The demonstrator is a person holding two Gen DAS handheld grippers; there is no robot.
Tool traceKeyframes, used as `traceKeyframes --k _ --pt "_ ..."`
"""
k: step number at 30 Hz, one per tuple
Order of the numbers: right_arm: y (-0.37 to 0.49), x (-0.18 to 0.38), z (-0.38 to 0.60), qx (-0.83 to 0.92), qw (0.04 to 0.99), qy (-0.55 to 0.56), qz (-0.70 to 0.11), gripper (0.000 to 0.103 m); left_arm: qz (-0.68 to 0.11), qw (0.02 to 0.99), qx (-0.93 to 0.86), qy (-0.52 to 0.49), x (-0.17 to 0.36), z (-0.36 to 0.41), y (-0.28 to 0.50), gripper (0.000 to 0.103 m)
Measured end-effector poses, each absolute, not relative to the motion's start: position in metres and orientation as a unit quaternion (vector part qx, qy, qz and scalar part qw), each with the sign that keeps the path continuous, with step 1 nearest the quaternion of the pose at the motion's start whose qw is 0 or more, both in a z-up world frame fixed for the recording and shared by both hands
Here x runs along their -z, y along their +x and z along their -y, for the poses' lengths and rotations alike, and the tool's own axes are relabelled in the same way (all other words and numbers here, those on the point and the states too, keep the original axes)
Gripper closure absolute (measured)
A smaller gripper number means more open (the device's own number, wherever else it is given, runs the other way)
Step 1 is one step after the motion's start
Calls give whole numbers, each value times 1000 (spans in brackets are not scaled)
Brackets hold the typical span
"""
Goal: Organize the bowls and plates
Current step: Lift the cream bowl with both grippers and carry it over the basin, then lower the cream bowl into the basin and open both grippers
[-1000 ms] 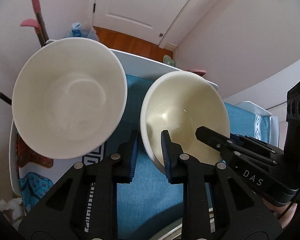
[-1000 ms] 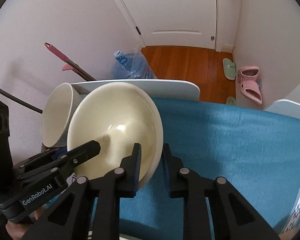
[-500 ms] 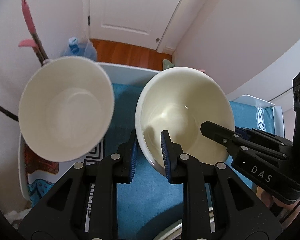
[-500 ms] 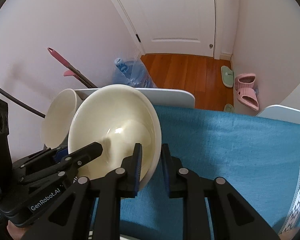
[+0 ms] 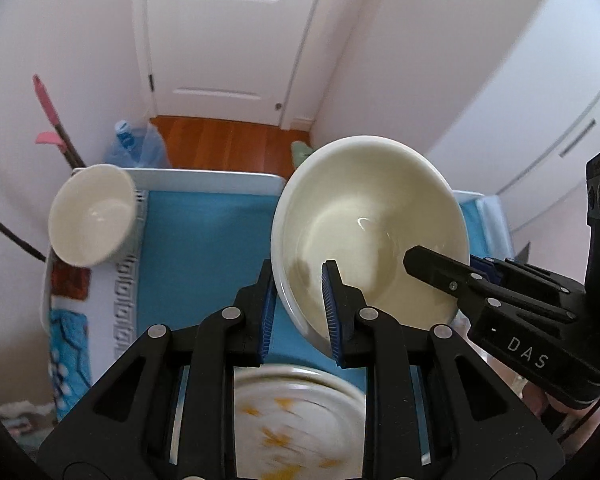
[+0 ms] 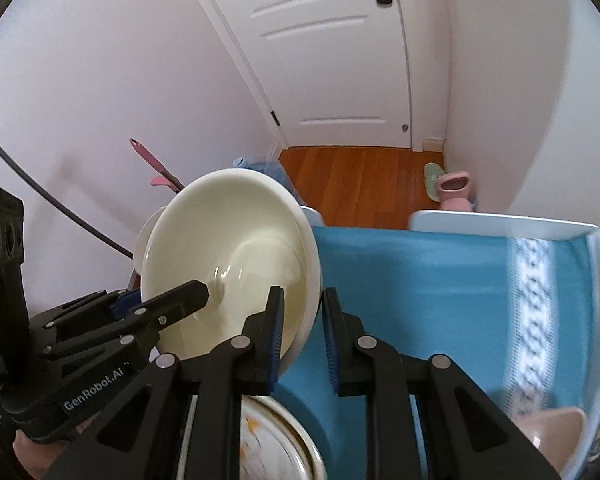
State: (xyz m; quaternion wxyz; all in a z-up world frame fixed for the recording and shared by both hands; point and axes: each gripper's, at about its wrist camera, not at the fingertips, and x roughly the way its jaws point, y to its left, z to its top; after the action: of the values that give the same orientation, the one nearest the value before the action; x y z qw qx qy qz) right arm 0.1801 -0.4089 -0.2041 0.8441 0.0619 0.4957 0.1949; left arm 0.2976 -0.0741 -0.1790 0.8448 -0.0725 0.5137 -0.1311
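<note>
Gripping the cream bowl by its rim from two sides: left gripper narrowed to a slim gap, one blue pad inside the wall and the other outside; right gripper likewise nearly closed, pinching the opposite edge of the same bowl, one pad inside, one behind. Holding it lifted clear of the teal tablecloth, directly ahead of both sets of fingers. Sharing the load between two rim pinches, probably because a single edge grip on a wide, smooth ceramic piece would let it swing or slip. Tilting the bowl so its mouth is facing back toward both cameras, round axis leaning toward the holder, not upright. Hovering over a flower-patterned plate, blurred, lying just under the left fingers, and glimpsed below the right ones. Leaving a smaller white bowl well off to the left of the left claw, tipped on its side near the table edge. Seemingly carrying the cream bowl toward the plate for stacking, though not settling that from here.
</note>
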Motion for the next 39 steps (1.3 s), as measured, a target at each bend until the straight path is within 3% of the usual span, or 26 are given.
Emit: traceKeyframes --k 9,18,29,39 --pt "125 182 524 -157 858 61 -485 86 -512 838 181 -59 164 194 247 83" --pt "84 205 601 -123 852 70 -503 86 -543 811 212 -39 187 274 208 83" --pt "67 266 629 -132 827 77 -540 86 -597 778 199 1 250 293 197 83" --pt "64 288 636 -130 818 81 -555 86 -608 771 188 27 267 301 195 83"
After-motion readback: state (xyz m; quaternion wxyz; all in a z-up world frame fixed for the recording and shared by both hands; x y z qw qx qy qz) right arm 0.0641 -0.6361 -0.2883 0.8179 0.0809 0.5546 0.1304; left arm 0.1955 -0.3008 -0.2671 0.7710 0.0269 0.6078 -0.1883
